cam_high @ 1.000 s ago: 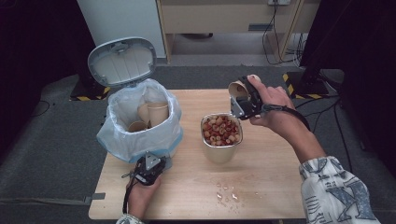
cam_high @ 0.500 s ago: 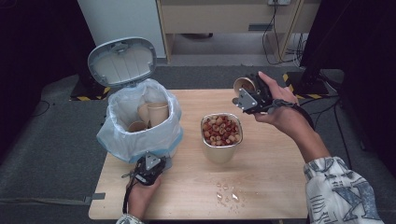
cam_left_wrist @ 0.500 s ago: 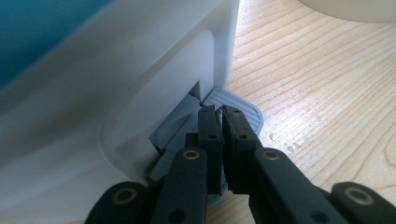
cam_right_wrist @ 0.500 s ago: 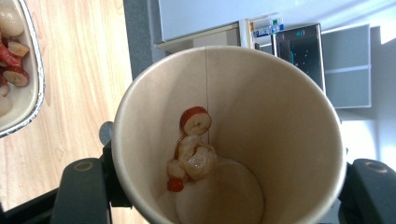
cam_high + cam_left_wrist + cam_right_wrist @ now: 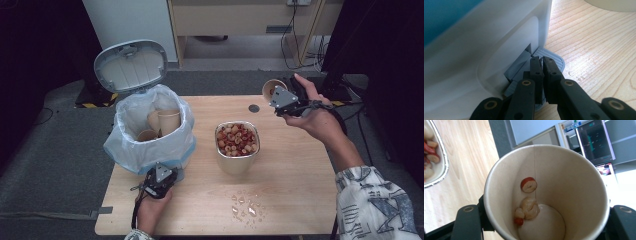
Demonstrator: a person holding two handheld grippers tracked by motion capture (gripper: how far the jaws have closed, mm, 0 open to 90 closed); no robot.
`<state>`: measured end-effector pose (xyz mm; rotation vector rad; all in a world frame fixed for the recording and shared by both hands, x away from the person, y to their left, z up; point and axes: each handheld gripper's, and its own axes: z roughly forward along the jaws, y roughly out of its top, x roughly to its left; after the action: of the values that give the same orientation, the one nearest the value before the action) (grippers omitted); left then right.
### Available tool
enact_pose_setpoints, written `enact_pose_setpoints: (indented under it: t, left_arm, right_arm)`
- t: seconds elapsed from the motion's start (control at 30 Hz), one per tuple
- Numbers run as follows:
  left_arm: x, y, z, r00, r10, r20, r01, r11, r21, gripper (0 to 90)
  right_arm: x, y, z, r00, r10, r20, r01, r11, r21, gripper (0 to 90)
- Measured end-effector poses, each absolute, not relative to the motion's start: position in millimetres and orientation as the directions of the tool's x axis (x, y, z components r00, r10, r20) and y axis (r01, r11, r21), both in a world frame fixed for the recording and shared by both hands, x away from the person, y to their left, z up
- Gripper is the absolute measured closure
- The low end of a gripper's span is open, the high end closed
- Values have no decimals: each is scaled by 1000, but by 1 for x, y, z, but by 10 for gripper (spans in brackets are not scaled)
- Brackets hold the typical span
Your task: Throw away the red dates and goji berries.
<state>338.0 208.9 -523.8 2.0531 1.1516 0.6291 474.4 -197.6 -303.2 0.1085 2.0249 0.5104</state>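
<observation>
- Right hand-held gripper (image 5: pixel 276 95) is clamped on a paper cup (image 5: pixel 546 192), held above the worktop's (image 5: pixel 295 165) far right edge; a few snack bits (image 5: pixel 527 207) stick inside.
- Left hand-held gripper (image 5: pixel 541 62), jaws together, presses the bin's (image 5: pixel 150 135) grey pedal (image 5: pixel 551 58).
- A bowl (image 5: pixel 237 145) of snacks stands mid-worktop.
</observation>
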Motion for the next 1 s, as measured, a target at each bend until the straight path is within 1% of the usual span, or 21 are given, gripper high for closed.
enact_pose_setpoints:
  t: [0.27, 0.5, 1.0]
  left_arm:
    - [338, 209, -524, 490, 868, 76, 534, -368, 761, 857]
    - [338, 209, -524, 490, 868, 75, 534, -367, 761, 857]
    - [338, 209, -524, 490, 869, 74, 534, -366, 762, 857]
  right_arm:
    - [481, -212, -301, -561, 390, -730, -103, 842, 529, 305]
    - [485, -221, -298, -597, 451, -663, -73, 793, 605, 304]
    - [487, -226, -294, -667, 511, -543, -29, 710, 704, 302]
